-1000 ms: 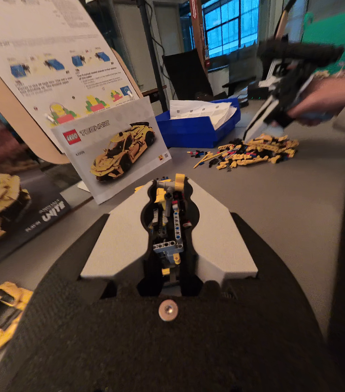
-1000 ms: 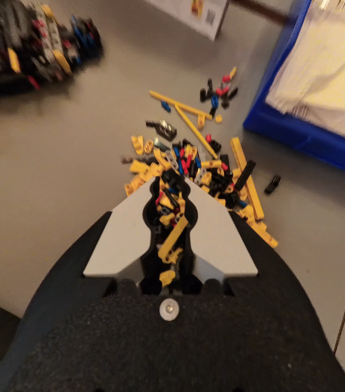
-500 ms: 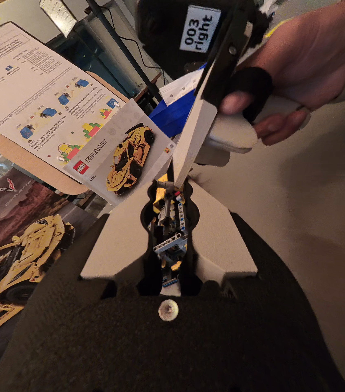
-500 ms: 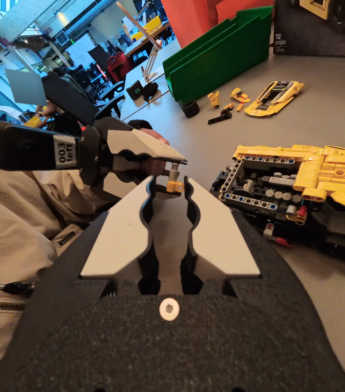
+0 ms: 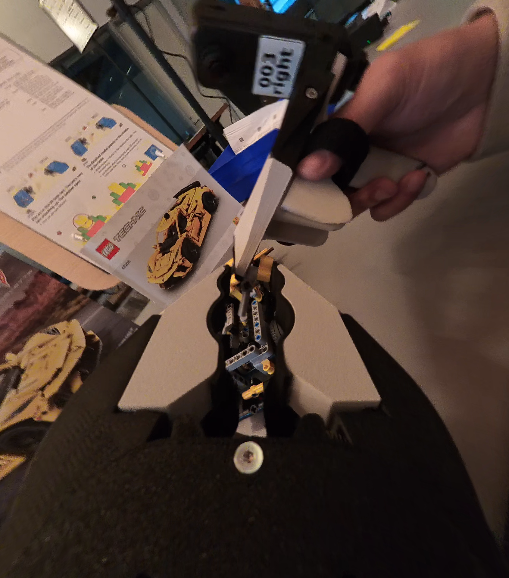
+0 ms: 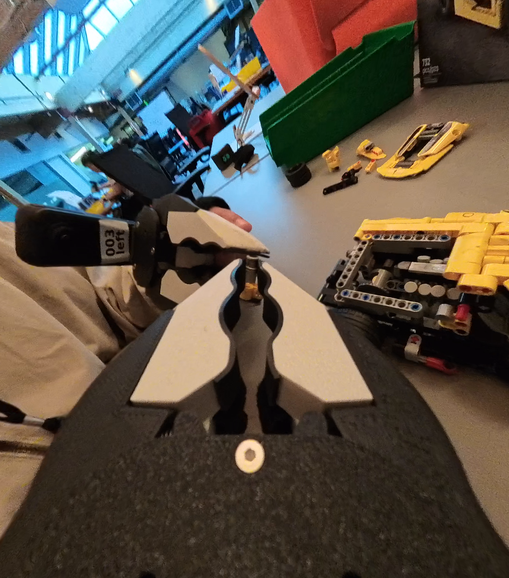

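My left gripper (image 5: 251, 269) is shut on a small brick piece, a grey pin (image 5: 247, 278) with a yellow connector (image 5: 263, 268), held across its fingertips. A grey and black assembly with blue pins (image 5: 256, 325) shows through the gap behind it. In the right wrist view the left gripper's upper finger (image 6: 215, 231) lies on top of the grey pin (image 6: 250, 269), with the yellow part (image 6: 250, 292) below. My right gripper (image 6: 249, 264) is shut on that grey pin from the side. Its finger (image 5: 259, 212) comes down edge-on in the left wrist view. The left gripper's lower finger is hidden.
A half-built yellow and grey brick car (image 6: 434, 266) lies on the table right of the grippers. Farther back are a green bin (image 6: 341, 125), a black tyre (image 6: 298, 172), a yellow body panel (image 6: 422, 147) and a dark box (image 6: 478, 47). A booklet (image 5: 165, 225) and a blue bin (image 5: 240, 169) stand behind. Less than 4 cm separates the two grippers' tips.
My right gripper left the pile of loose pieces, came to the left gripper with open, empty fingers, and has now closed on the grey pin. The left gripper tilted and kept its hold.
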{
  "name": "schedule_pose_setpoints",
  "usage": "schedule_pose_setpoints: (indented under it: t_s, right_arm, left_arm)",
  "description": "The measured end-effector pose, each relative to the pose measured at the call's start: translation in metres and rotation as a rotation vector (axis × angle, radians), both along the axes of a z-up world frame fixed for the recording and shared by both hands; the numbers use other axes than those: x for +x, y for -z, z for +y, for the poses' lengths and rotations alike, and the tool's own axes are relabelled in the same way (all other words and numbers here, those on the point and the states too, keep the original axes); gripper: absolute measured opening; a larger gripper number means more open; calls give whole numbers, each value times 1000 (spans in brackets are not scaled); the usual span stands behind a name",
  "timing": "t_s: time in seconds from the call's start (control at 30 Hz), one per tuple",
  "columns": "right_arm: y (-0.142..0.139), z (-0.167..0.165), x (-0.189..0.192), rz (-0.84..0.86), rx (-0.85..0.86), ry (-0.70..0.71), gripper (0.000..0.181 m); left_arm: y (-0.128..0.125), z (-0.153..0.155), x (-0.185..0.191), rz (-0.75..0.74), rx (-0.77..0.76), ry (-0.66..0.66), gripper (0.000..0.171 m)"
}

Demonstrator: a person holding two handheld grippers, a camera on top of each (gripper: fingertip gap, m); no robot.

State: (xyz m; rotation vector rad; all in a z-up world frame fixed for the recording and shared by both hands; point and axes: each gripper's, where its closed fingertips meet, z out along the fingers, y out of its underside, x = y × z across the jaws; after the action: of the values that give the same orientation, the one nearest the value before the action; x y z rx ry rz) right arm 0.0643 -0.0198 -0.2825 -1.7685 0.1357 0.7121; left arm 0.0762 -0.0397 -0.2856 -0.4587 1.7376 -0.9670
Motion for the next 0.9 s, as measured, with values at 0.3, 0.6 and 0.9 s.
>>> schedule_pose_setpoints:
  t_s: [0.3, 0.6, 0.9]
  right_arm:
    - [-49, -8, 18, 77, 303, 105, 5]
    - [-57, 5, 8, 206, 371, 96, 5]
    - [-54, 5, 16, 299, 377, 124, 5]
  left_arm:
    - [-35, -1, -7, 484, -1020, 340, 32]
    - [-50, 5, -4, 415, -1173, 406, 12]
    - [-44, 5, 1, 487, -1270, 421, 25]
